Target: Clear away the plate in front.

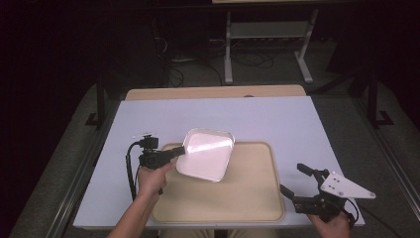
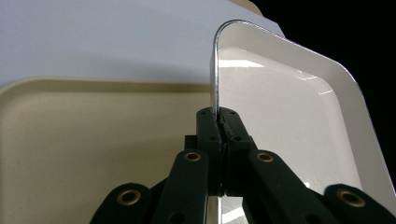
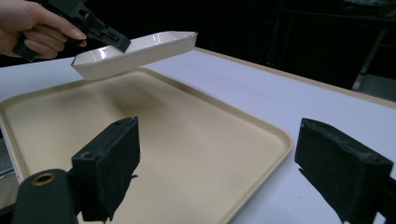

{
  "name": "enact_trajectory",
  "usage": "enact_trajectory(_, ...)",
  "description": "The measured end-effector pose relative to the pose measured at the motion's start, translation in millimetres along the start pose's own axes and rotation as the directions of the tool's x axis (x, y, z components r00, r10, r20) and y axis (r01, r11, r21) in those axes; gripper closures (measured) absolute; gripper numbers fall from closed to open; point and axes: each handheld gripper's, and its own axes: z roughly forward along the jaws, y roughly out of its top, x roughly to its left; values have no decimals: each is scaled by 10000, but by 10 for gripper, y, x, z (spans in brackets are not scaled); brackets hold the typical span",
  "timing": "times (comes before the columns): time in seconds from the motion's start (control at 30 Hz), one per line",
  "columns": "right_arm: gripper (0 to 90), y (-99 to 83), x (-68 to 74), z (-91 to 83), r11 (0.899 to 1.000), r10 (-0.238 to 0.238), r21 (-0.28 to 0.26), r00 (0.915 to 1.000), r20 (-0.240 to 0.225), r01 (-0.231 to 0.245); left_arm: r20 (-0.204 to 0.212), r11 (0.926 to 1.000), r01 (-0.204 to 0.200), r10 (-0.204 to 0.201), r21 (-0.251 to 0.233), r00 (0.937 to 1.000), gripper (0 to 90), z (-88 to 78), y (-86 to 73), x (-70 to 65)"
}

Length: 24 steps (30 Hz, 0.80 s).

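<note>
White dish (image 1: 207, 154): stiff, glossy, probably slippery and light. Left gripper (image 1: 179, 151) pinches its rim, lifted over tray's (image 1: 247, 198) far left corner. Right gripper (image 1: 296, 186) wide, empty.

A tray (image 1: 247, 198) lies on the table (image 1: 277, 119), toward its near edge. A dish (image 1: 208, 153) hangs above the tray's far left part, clear of it, its far rim reaching out over the tray's far edge. The left gripper (image 1: 179, 150) clamps the dish's left rim, and the right gripper (image 1: 297, 181) sits apart, past the tray's right near corner, over the table.
</note>
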Motion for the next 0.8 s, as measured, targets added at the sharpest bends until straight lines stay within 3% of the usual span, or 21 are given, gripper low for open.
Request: enact_trajectory(0.8, 134, 8, 15, 2, 10000, -39, -4, 10000, -13, 39, 167, 9991, 31, -38, 422, 9999, 888, 57, -301, -47)
